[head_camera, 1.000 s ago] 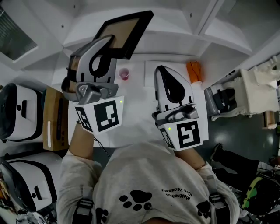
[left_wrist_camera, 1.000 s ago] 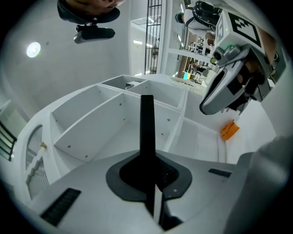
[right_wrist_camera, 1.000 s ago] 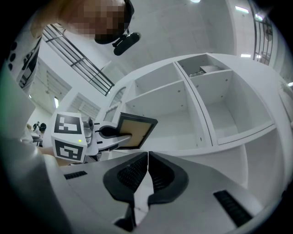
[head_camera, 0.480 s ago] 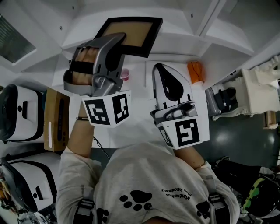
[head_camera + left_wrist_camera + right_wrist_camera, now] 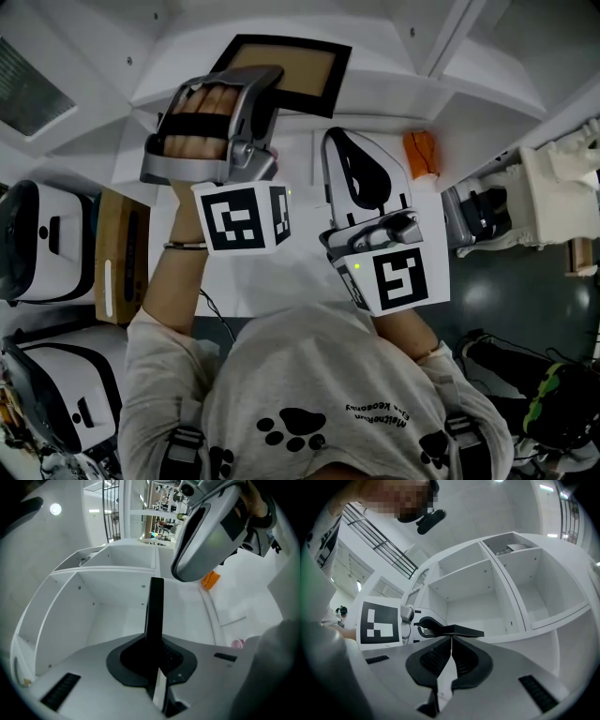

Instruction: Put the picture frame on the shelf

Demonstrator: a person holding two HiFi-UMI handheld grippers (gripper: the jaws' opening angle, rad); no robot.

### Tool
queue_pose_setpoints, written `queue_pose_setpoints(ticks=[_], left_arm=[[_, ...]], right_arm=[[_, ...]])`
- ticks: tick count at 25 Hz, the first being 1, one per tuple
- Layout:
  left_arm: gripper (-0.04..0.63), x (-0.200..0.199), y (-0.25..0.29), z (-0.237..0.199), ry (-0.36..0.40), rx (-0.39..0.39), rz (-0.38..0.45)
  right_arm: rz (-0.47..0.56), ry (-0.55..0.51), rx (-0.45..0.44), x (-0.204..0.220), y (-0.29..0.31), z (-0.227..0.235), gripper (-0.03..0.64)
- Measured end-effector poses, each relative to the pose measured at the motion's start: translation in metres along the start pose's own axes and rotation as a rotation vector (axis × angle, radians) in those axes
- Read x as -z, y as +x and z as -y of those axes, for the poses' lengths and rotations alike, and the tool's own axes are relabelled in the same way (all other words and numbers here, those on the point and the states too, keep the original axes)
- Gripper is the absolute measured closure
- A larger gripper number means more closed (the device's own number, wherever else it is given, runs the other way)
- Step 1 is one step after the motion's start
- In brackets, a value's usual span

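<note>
The picture frame [image 5: 284, 69] is black with a brown panel and hangs over the white shelf [image 5: 394, 70]. My left gripper [image 5: 265, 89] is shut on its near edge. In the left gripper view the frame [image 5: 154, 611] appears edge-on as a dark bar clamped between the jaws, in front of an empty shelf compartment [image 5: 108, 606]. My right gripper [image 5: 340, 142] is beside it on the right, over the white tabletop, shut with nothing in it. From the right gripper view, the shut jaws [image 5: 450, 649] point at the shelf [image 5: 487, 597], with the frame [image 5: 457, 631] just ahead.
An orange object [image 5: 419, 154] lies on the table near the shelf foot, and a small pink cup [image 5: 238, 643] stands nearby. A cardboard box [image 5: 119, 253] and white cases [image 5: 37, 239] stand at the left. A white machine [image 5: 553, 192] is at the right.
The left gripper has risen and swung rightward with the frame, which has turned from tilted to nearly square over the shelf. The right gripper has barely moved.
</note>
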State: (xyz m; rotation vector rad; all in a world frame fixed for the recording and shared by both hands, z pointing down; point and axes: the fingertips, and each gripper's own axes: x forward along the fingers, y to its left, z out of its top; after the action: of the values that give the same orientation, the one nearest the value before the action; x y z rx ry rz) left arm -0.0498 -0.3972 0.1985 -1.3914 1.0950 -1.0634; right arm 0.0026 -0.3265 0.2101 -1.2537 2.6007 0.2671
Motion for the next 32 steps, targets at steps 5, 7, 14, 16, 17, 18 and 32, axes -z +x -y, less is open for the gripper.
queue_pose_setpoints(ticks=[5,7,14,16,17,18,32], left_arm=[[0.568,-0.001,0.003,0.003,-0.014,0.035,-0.006],[0.566,-0.002,0.004,0.003,-0.020,0.043,-0.003],[0.492,-0.006,0.002,0.006,-0.067,0.093,0.041],[0.468,-0.007,0.001,0.007,-0.086,0.114,0.059],[0.463,-0.008,0.001,0.008,-0.094,0.123,0.068],[0.455,-0.009,0.001,0.008,-0.102,0.130,0.077],[0.439,-0.003,-0.001,0.001,-0.168,0.130,0.119]], right_arm=[[0.006,-0.019,-0.041,-0.005,0.009,-0.009,0.581],[0.011,-0.022,-0.060,-0.006,0.011,-0.013,0.581],[0.032,-0.024,-0.106,-0.012,0.025,-0.027,0.581],[0.040,-0.016,-0.110,-0.014,0.030,-0.029,0.581],[0.039,-0.015,-0.113,-0.013,0.033,-0.030,0.580],[0.037,-0.015,-0.116,-0.012,0.035,-0.030,0.580],[0.022,-0.043,-0.114,-0.006,0.058,-0.023,0.581]])
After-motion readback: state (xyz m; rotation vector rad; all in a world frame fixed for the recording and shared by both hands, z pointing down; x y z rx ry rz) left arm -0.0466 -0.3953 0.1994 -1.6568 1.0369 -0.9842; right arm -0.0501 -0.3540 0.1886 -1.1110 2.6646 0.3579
